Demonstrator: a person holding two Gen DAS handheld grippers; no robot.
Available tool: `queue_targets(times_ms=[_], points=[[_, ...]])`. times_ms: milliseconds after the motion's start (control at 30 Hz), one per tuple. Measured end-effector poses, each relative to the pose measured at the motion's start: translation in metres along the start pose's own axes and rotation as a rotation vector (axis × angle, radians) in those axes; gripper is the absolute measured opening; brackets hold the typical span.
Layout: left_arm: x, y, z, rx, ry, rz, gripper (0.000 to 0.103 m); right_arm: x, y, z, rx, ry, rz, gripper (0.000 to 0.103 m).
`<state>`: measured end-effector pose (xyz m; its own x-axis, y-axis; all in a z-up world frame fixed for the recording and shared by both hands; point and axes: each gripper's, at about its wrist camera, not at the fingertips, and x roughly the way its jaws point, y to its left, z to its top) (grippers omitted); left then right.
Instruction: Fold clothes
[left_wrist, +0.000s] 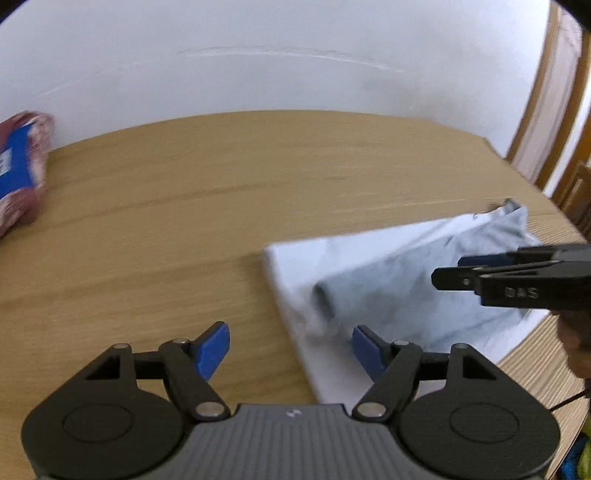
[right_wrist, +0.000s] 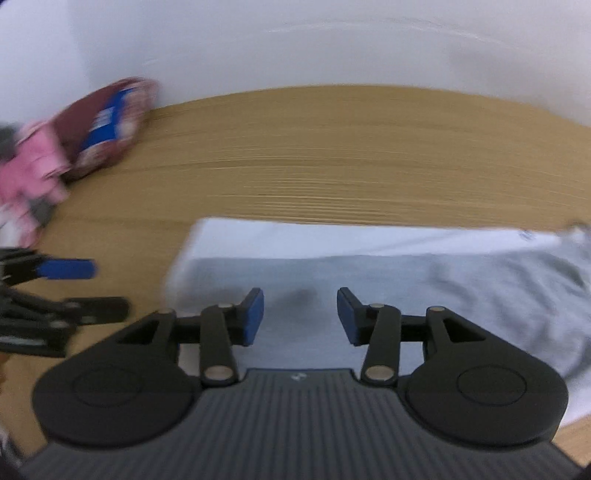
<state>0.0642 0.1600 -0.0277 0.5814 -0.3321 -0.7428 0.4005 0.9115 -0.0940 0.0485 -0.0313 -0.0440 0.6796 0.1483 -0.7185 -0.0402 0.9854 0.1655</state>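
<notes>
A white and pale grey garment lies folded into a long flat shape on the wooden table. My left gripper is open at the garment's left end, its right finger over the cloth and its left finger over bare wood. Nothing is between its blue pads. My right gripper is open just above the folded cloth, with only flat fabric below it. The left wrist view shows my right gripper coming in from the right over the garment. The right wrist view, which is blurred, shows my left gripper at the left edge.
A maroon package with a blue label lies at the table's far left by the white wall. Pink clothing sits beside it. A wooden door frame stands beyond the table's right edge.
</notes>
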Motion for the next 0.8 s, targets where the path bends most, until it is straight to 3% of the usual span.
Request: queue_targets(times_ms=[67, 167, 300, 367, 467, 533, 667, 800], points=[[0.014, -0.008, 0.011, 0.019, -0.009, -0.027, 0.075, 0.007, -0.020, 0.003, 0.080, 0.001, -0.008, 0.047], [0.040, -0.018, 0.023, 0.035, -0.001, -0.006, 0.075, 0.024, -0.030, 0.003, 0.105, -0.004, -0.052, 0.046], [0.073, -0.025, 0.013, 0.116, 0.051, 0.174, 0.075, 0.056, -0.008, -0.007, -0.036, -0.019, -0.117, 0.050], [0.082, -0.028, 0.008, 0.156, 0.067, 0.254, 0.081, 0.060, 0.007, -0.009, -0.112, -0.037, -0.089, 0.050], [0.077, -0.034, 0.006, 0.206, 0.048, 0.300, 0.079, 0.047, -0.003, -0.005, -0.036, -0.041, 0.008, 0.048], [0.066, -0.042, 0.008, 0.238, 0.011, 0.330, 0.077, 0.027, -0.016, -0.007, 0.009, -0.082, -0.015, 0.048], [0.044, -0.068, 0.019, 0.279, -0.050, 0.256, 0.077, -0.017, -0.054, -0.020, 0.044, -0.151, -0.155, 0.048], [0.041, -0.111, 0.033, 0.283, -0.035, 0.118, 0.078, -0.068, -0.111, -0.041, 0.082, -0.147, -0.295, 0.048]])
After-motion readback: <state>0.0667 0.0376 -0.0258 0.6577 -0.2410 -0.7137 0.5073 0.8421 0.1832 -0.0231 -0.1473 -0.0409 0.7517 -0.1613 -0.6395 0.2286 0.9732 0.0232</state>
